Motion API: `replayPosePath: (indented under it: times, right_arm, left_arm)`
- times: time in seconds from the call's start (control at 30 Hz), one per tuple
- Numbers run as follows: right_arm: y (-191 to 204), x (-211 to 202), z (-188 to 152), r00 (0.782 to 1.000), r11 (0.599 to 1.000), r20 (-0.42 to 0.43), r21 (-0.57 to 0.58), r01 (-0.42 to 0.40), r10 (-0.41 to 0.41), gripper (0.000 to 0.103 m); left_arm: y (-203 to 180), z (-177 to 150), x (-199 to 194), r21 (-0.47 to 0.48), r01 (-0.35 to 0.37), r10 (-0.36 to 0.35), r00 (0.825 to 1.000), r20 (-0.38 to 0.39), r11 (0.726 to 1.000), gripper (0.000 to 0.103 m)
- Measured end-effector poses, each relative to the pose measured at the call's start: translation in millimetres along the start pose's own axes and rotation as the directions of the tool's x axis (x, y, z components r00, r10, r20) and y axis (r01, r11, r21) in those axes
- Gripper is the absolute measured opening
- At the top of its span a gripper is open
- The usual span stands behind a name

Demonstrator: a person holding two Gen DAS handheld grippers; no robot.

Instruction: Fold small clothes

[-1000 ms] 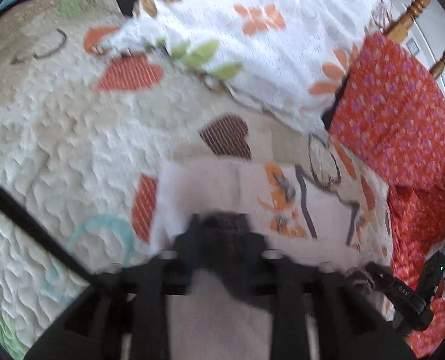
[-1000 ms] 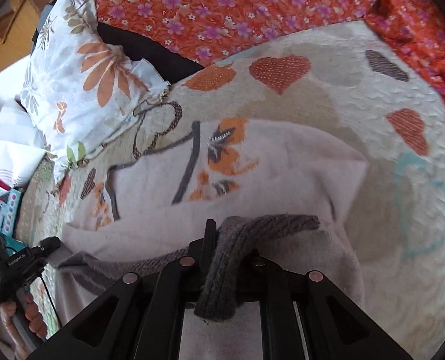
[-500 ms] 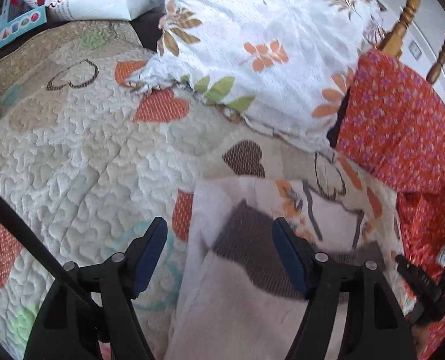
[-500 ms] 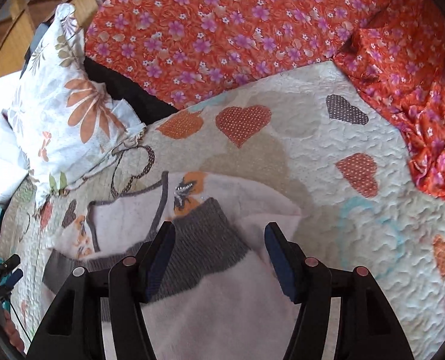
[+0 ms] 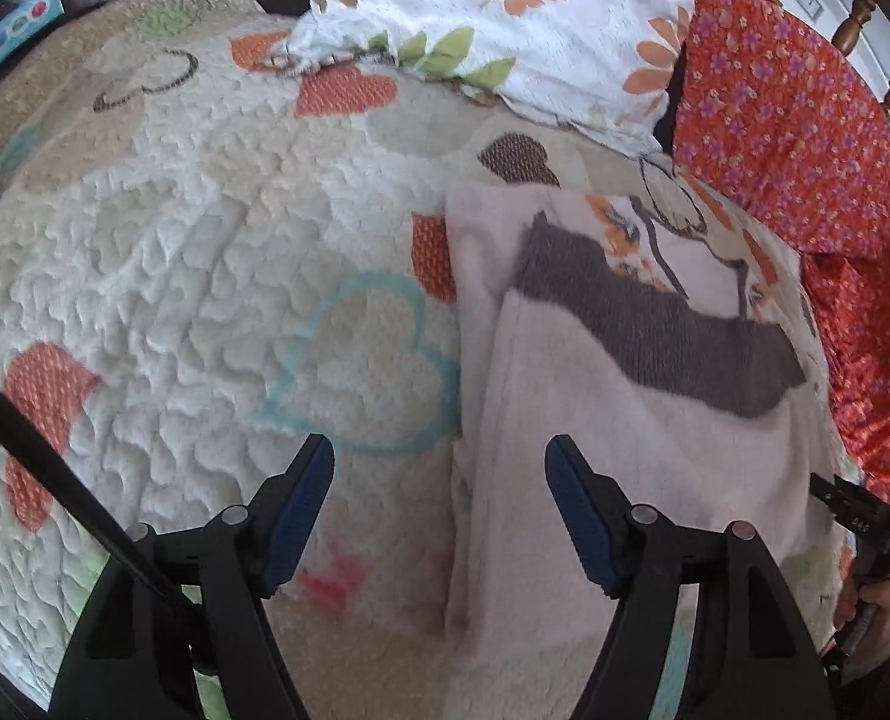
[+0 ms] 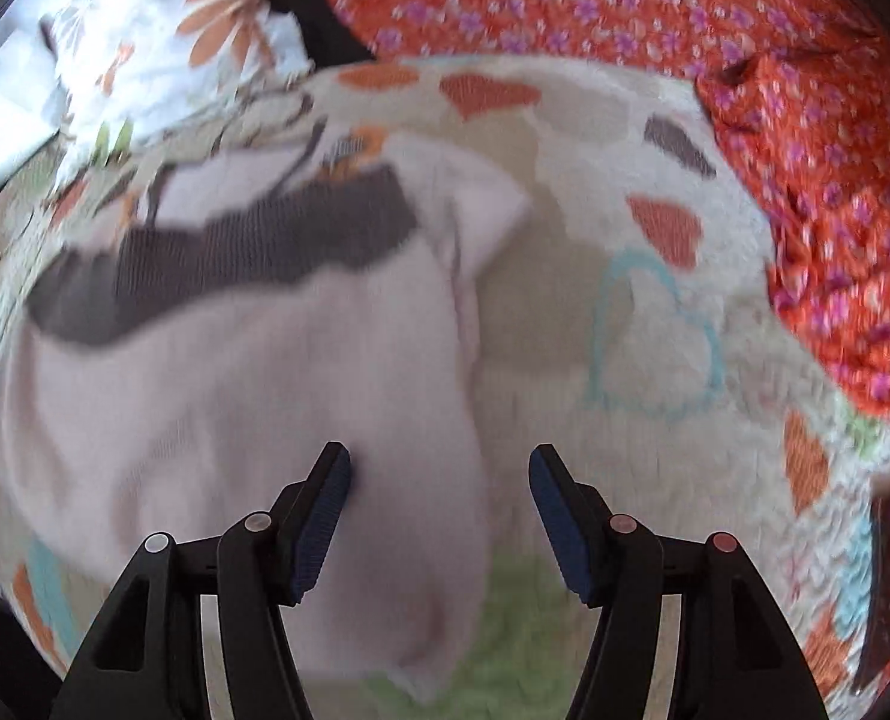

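Pink garment (image 5: 625, 450) folded on quilt (image 5: 175, 270); claws apart.

No legible text, labels or numbers anywhere.

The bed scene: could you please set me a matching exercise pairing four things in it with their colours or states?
Things:
1. sweater
2. hem band
3. sheet
4. left gripper

Descriptions:
A. red with purple flowers
B. open, nothing between the pads
C. dark grey, ribbed
D. pale pink, folded on the quilt

Pairs: 1-D, 2-C, 3-A, 4-B
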State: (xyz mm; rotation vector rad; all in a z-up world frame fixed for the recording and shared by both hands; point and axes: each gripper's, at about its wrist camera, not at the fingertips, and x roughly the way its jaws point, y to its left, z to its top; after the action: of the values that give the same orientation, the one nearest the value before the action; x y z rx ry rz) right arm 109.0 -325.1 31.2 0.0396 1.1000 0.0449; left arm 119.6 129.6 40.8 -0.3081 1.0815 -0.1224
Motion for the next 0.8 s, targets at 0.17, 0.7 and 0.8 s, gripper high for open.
replayPosePath:
  times: [0.17,0.7,0.8]
  right_arm:
    - [-7.7,5.2,-31.3,0.988,0.988,-0.063,0.076,-0.136,0.141,0.054]
    - [-47.4,-37.2,-17.9,0.999,0.978,-0.033,0.207,0.022,-0.016,0.038]
    - [-45.6,-60.6,-2.5,0.997,0.970,0.077,0.244,-0.002,-0.017,0.038]
  left_arm:
    - [-10.7,-17.7,18.2,0.067,0.016,-0.010,0.996,-0.093,0.998,0.072]
    - [-1.9,-11.1,-20.0,0.067,-0.144,0.142,0.989,0.034,0.987,0.021]
    - [0.4,0.8,-32.0,0.005,-0.123,0.122,0.987,0.104,0.992,0.036]
